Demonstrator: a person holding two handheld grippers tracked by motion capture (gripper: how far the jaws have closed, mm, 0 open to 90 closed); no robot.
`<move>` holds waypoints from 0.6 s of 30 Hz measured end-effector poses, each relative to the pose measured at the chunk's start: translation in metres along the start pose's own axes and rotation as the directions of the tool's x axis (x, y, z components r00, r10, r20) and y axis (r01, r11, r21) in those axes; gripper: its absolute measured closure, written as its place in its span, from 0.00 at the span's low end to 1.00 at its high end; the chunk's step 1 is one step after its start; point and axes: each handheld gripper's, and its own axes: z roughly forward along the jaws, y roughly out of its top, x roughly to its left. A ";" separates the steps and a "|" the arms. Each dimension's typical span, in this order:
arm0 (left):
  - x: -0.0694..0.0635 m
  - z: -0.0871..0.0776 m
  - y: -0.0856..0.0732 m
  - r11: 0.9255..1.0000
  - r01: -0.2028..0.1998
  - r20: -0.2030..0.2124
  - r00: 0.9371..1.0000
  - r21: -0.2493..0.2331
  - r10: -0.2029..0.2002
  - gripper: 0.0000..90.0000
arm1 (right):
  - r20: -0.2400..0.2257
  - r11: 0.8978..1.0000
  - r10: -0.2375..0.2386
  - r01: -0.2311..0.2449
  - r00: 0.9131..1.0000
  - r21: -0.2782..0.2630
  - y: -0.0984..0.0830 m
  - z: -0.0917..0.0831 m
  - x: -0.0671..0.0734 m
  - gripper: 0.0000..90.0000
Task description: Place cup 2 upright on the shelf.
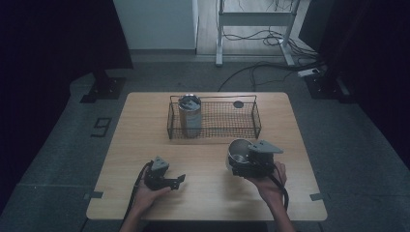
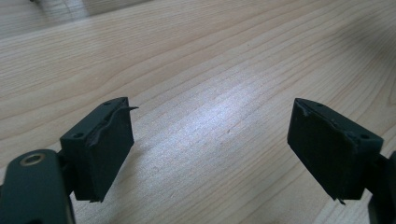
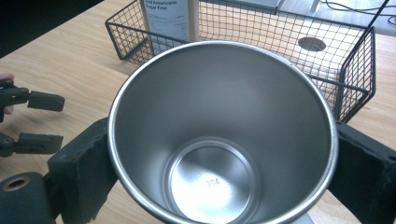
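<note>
- Light wooden rectangular table (image 1: 145, 145), seen from above; dark floor around it.
- Black wire-mesh rectangular basket (image 1: 251, 126) sits on the table's far half, around 12 o'clock from table centre.
- Tall steel tumbler with a label (image 1: 189, 117) stands upright in the basket's left end. In the right gripper view the label text is partly readable, top of the tumbler cut off by the frame.
- Small dark round disc (image 1: 238, 104) at the basket's far right, about 1 o'clock from centre; cannot tell whether it lies in the basket or behind it.
- Right gripper (image 1: 243, 163) at about 4 o'clock from centre, held in the person's right hand (image 1: 269, 182); grey three-cornered plate on top.
- Its jaws are clamped on a plain stainless steel cup (image 3: 219, 140), one pad on each side of the wall. Cup mouth faces the camera, empty, "304" stamped on the bottom.
- The cup is tilted and just in front of the basket, near its front right.
- Left gripper (image 1: 178, 180) at about 7 o'clock, held in the left hand (image 1: 147, 193), well apart from the cup.
- Its jaws stand wide apart, nothing between them, bare wood below; pad (image 2: 108, 149) edges look frayed.
</note>
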 end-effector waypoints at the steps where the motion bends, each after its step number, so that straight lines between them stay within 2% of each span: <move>1: 0.000 -0.001 0.000 1.000 0.001 0.000 1.000 -0.001 -0.001 0.16 | 0.001 1.000 -0.001 0.001 1.000 -0.002 0.001 0.001 0.000 0.07; 18: -0.001 0.003 -0.001 1.000 0.003 0.004 1.000 0.016 -0.003 0.16 | -0.018 1.000 0.001 -0.002 1.000 -0.005 0.015 0.013 -0.003 0.07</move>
